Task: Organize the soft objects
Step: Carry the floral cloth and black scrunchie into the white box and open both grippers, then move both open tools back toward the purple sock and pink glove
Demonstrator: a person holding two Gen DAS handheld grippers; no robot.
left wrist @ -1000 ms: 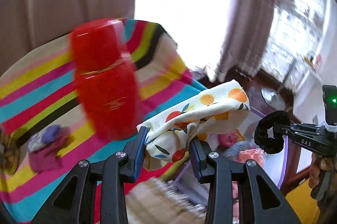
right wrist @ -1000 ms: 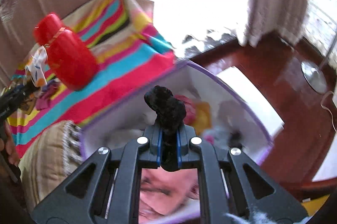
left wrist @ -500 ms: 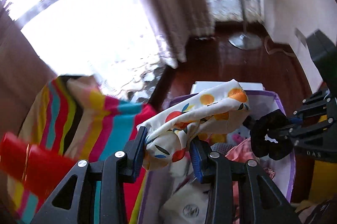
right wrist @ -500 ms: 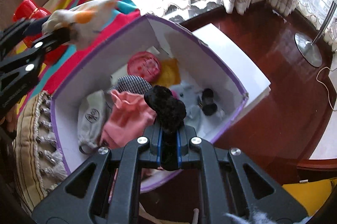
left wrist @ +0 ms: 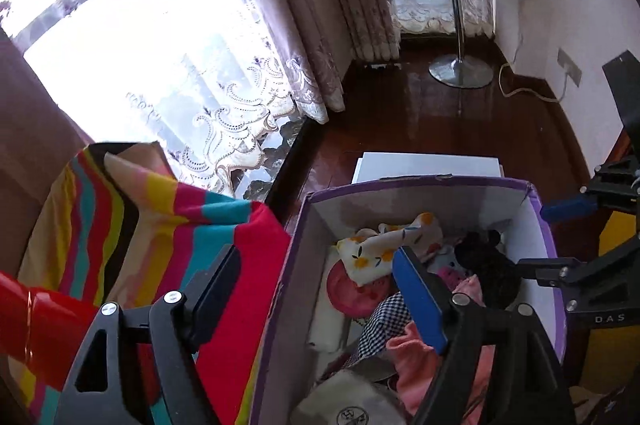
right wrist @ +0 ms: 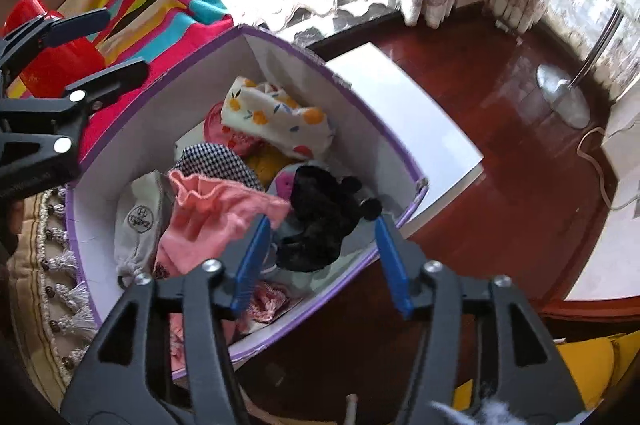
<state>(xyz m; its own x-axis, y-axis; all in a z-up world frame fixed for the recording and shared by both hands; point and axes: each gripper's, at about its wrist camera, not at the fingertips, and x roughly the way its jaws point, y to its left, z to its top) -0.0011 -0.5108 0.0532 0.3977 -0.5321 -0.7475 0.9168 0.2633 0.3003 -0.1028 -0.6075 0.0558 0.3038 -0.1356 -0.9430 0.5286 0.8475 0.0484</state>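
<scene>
Blue-padded jaws on my right gripper [right wrist: 320, 257] and left gripper [left wrist: 316, 289] have just been opening; both stand apart, nothing pinched. I judge the release step: lift straight up, clear of the purple box [right wrist: 400, 161]. Black scrunchie [right wrist: 320, 217] lies inside near me, fruit-print cloth [right wrist: 276, 117] at the far side. Striped cover [left wrist: 160, 217] lies left; dark wooden floor [left wrist: 420, 113] and curtains [left wrist: 320, 5] beyond.

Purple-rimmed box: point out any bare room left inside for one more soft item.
In the box, bare floor shows only between the black scrunchie and the near wall. Elsewhere it is crowded: fruit-print cloth, checked fabric, pink cloth, grey pouch.
</scene>
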